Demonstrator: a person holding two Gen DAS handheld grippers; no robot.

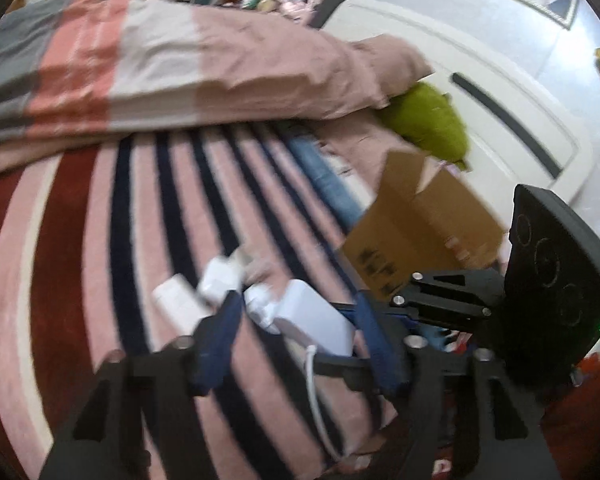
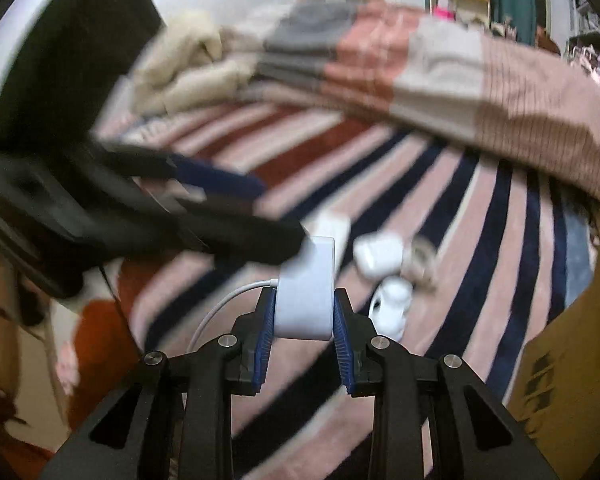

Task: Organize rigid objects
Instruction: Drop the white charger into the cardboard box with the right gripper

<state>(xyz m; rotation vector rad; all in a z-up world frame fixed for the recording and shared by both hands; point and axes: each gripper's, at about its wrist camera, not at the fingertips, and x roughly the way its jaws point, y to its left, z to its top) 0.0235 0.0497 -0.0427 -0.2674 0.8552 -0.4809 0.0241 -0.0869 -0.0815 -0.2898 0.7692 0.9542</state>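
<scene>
I am working over a bed covered by a striped blanket (image 1: 100,240) in pink, dark red and navy. A folded quilt (image 1: 180,64) in grey, pink and mauve bands lies across the far side of it, with a green cushion (image 1: 428,120) at its end near the white headboard (image 1: 500,92).

An open cardboard box (image 1: 416,224) stands on the bed to the right of the small items; its brown wall also fills the right edge of the right wrist view.

The white power bank (image 2: 305,292), with a white cable (image 2: 220,308) plugged into its left side, is gripped at its near end between the blue pads of my right claw (image 2: 304,344), which is clenched on it. From the left camera it sits just above the blanket, near the box.

My left claw (image 1: 300,344) is released, its fingers spread wide, with the power bank showing between them.

Small white pieces lie clustered on the blanket just beyond: a flat white block (image 1: 178,300), a white earbud-style case (image 2: 378,254) and a rounded white charger plug (image 2: 392,308). Blur prevents closer identification.
</scene>
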